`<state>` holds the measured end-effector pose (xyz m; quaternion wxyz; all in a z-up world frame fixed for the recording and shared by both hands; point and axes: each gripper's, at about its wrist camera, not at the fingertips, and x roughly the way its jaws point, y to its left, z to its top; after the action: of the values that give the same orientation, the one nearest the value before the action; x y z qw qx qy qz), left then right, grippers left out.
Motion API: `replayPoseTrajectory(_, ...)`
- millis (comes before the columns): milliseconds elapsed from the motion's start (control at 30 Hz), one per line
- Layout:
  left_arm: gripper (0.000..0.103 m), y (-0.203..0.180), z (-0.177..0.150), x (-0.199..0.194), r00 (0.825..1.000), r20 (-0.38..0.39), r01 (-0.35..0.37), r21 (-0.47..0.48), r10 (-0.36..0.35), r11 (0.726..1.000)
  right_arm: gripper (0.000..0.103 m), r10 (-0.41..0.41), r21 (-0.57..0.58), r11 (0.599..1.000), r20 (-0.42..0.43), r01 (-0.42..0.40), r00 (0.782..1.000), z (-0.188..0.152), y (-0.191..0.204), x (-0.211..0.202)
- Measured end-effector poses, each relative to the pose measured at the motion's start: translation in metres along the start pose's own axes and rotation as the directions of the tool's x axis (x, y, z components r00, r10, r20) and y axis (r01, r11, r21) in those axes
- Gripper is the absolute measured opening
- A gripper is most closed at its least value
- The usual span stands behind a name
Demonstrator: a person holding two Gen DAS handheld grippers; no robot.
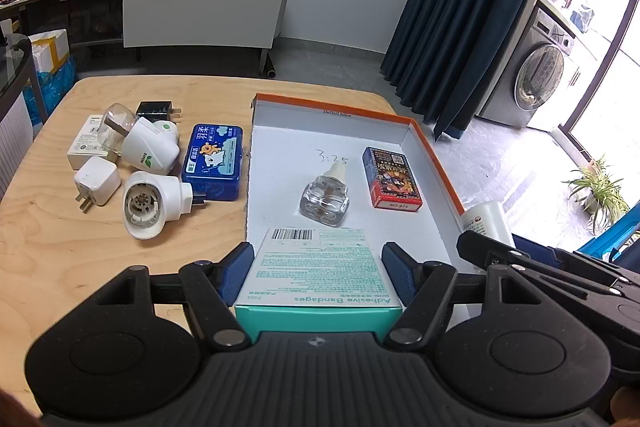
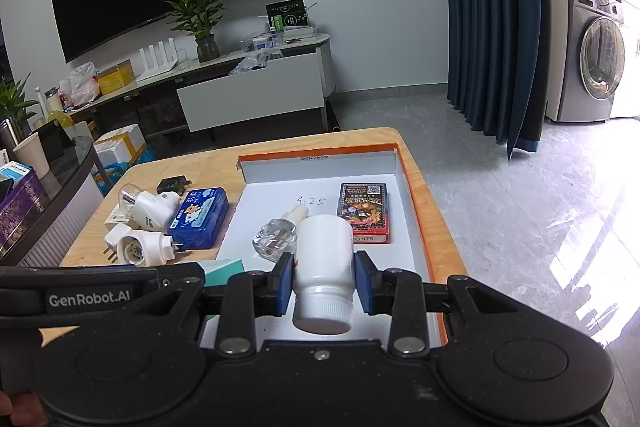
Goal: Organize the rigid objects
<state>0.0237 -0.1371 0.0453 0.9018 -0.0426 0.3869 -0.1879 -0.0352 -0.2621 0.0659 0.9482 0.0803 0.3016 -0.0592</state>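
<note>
bottle [image 1: 325, 197] and cards [image 1: 391, 177] in tray [image 1: 436, 155]

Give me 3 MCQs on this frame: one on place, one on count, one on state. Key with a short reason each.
1. Where does the red card pack lie?
A. inside the orange-edged tray
B. on the bare wood left of the tray
C. on top of the blue tin

2. How many things rest on the tray floor, not held by any gripper?
A. none
B. two
C. five

3. What is the right gripper doing?
A. standing open over the table
B. clamped on the white bottle
C. clamped on the blue tin

Key:
1 A: the pack sits on the white floor near the tray's right wall.
2 B: only the clear glass refill bottle and the card pack lie there.
3 B: both blue pads press the bottle's sides, cap toward the camera.
</note>
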Motion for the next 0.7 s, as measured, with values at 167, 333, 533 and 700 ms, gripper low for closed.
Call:
replayPoseTrajectory(167,0.072,0.0011,-0.0038,0.0029,1.0,-0.003,-0.001,-0.002,0.001,1.0,0.04,0.0,0.002,1.0,-0.002,0.0,1.0,-0.0033,0.0011,0.0002)
replayPoseTrajectory(333,0.072,0.0019,-0.004,0.006,1.0,-0.008,-0.001,-0.002,0.001,1.0,0.04,0.001,0.002,1.0,-0.007,-0.001,1.0,-0.0078,-0.0003,-0.0003)
replayPoseTrajectory(533,0.072,0.0024,-0.0036,0.0064,1.0,-0.009,-0.001,-0.003,0.0,1.0,0.04,0.001,0.005,1.0,-0.01,-0.001,1.0,-0.0054,-0.0013,0.0018)
replayPoseTrajectory(700,0.072,0.0023,-0.0036,0.0063,1.0,-0.009,-0.001,-0.004,0.001,1.0,0.04,0.001,0.005,1.0,-0.011,-0.001,1.0,-0.0062,-0.0005,0.001)
